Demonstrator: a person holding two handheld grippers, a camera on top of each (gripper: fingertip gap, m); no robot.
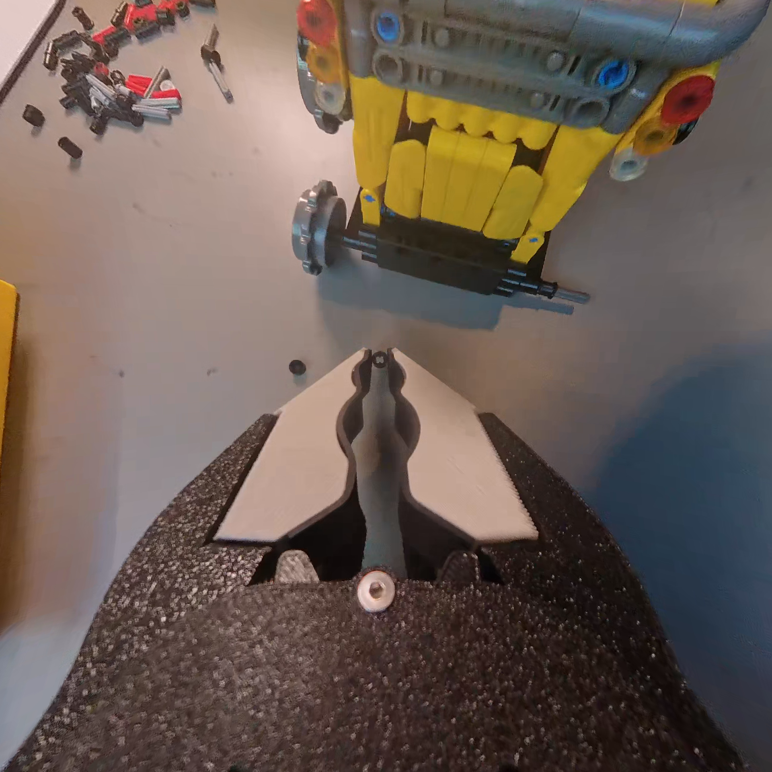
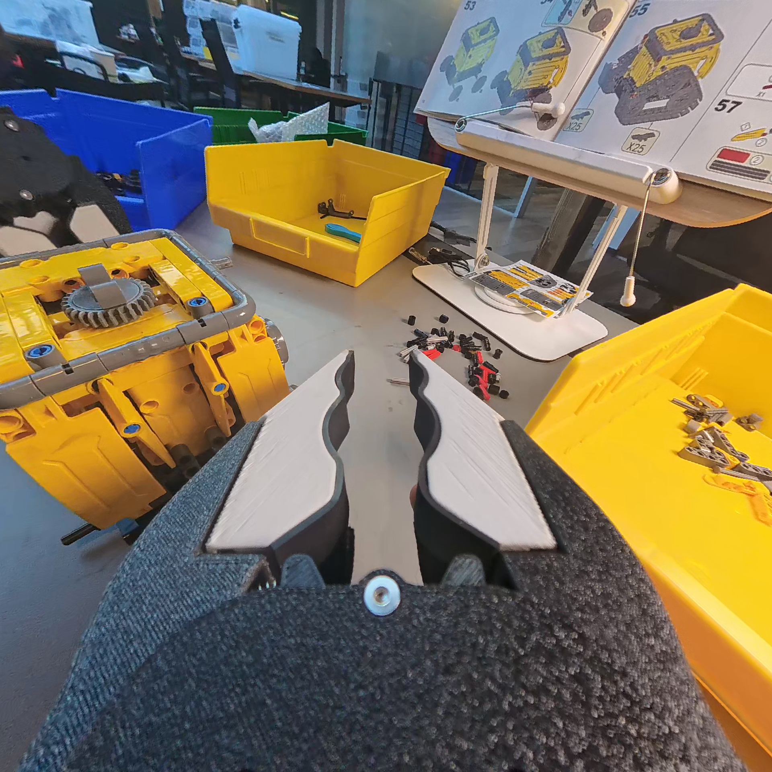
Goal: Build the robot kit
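A yellow and grey brick-built vehicle lies on the grey table, with a grey gear wheel on its black axle. My left gripper is shut on a small black bush piece at its tips, a short way in front of the vehicle. In the right wrist view the same vehicle sits at the left, a grey gear on top. My right gripper is open and empty above the table, pointing at a scatter of small black and red pins.
A loose black bush lies left of the left fingertips; a pile of pins lies far left. Yellow bins, a blue bin, and a white stand holding an instruction booklet ring the table. Left tips to right tips: about 20 cm. My left gripper is the nearer one to the grey gear wheel: about 6 cm, against 15 cm.
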